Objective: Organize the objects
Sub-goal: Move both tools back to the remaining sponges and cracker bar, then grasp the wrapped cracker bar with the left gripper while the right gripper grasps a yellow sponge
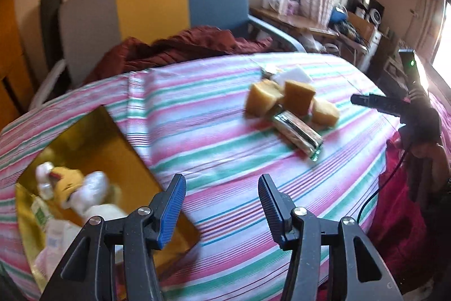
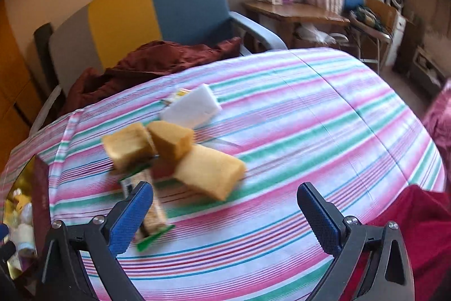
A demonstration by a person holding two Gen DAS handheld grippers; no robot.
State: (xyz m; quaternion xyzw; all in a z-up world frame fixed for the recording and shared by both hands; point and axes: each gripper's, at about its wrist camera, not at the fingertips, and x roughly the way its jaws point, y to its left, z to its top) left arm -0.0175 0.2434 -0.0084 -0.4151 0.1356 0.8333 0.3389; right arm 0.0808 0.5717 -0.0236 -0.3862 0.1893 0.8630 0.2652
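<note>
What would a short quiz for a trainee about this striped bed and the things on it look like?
1. True or false: the left gripper holds a sponge.
2. How many yellow sponges lie in the pile: A two, B three, C five?
3. What soft toy lies in the gold box?

Key:
1. False; its fingers stand apart with nothing between them, as do those of the right gripper.
2. B, three, beside a white sponge and a wrapped snack bar.
3. A yellow and white plush toy.
</note>
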